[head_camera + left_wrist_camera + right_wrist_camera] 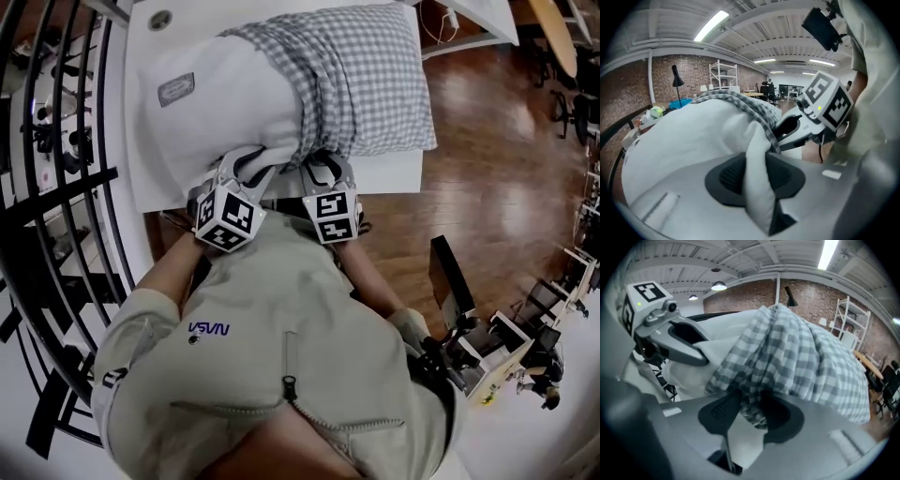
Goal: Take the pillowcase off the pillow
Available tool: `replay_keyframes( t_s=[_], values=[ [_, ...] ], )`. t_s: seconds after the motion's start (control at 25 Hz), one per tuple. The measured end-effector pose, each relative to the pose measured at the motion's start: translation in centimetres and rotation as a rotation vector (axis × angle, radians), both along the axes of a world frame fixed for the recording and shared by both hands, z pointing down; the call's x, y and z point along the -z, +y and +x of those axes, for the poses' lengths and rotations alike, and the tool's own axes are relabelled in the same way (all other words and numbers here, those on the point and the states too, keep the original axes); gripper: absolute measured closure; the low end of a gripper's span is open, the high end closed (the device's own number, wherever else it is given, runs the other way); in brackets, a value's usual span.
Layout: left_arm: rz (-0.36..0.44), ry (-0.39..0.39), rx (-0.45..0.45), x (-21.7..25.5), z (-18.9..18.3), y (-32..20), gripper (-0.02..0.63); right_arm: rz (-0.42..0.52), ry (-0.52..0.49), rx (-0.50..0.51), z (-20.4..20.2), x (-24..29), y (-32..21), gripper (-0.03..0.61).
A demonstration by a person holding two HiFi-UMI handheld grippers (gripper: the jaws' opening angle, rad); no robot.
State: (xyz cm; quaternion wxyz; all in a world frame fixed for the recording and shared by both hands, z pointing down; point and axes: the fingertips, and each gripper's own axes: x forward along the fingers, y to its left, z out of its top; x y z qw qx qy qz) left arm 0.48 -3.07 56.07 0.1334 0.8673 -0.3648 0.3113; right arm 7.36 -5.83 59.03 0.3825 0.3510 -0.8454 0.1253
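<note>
A white pillow (pixel 211 98) lies on a white table (pixel 398 172), its left half bare. A grey checked pillowcase (pixel 366 80) covers its right half, bunched at the open edge. My left gripper (pixel 246 171) is at the pillow's near edge, shut on a fold of the white pillow (pixel 757 154) between its pads. My right gripper (pixel 321 174) is just to its right, shut on the bunched hem of the checked pillowcase (pixel 754 404). In the left gripper view the right gripper (pixel 790 129) shows close by; in the right gripper view the left gripper (pixel 696 355) shows likewise.
A black metal railing (pixel 56 197) runs along the left of the table. Wooden floor (pixel 506 187) lies to the right, with a stand and equipment (pixel 483 352) at lower right. The person stands against the table's near edge.
</note>
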Motion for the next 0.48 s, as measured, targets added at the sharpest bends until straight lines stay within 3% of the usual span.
replay_keyframes(
  t_s=[0.08,0.16,0.32,0.48],
  values=[
    [0.029,0.024,0.052,1.7,-0.9,-1.0,0.562,0.062,0.044,0.009,-0.3,0.8,-1.2,0.496],
    [0.090,0.055,0.095,4.5,-2.0,-2.3,0.580,0.148,0.059,0.017,-0.2,2.9,-1.9,0.548],
    [0.251,0.080,0.174,11.2,-5.3,-6.1,0.583,0.320,0.068,-0.027,2.0,8.3,-4.1,0.555],
    [0.298,0.114,0.250,13.8,-8.7,-7.6,0.584,0.435,0.130,-0.097,5.7,11.9,-7.8,0.557]
  ],
)
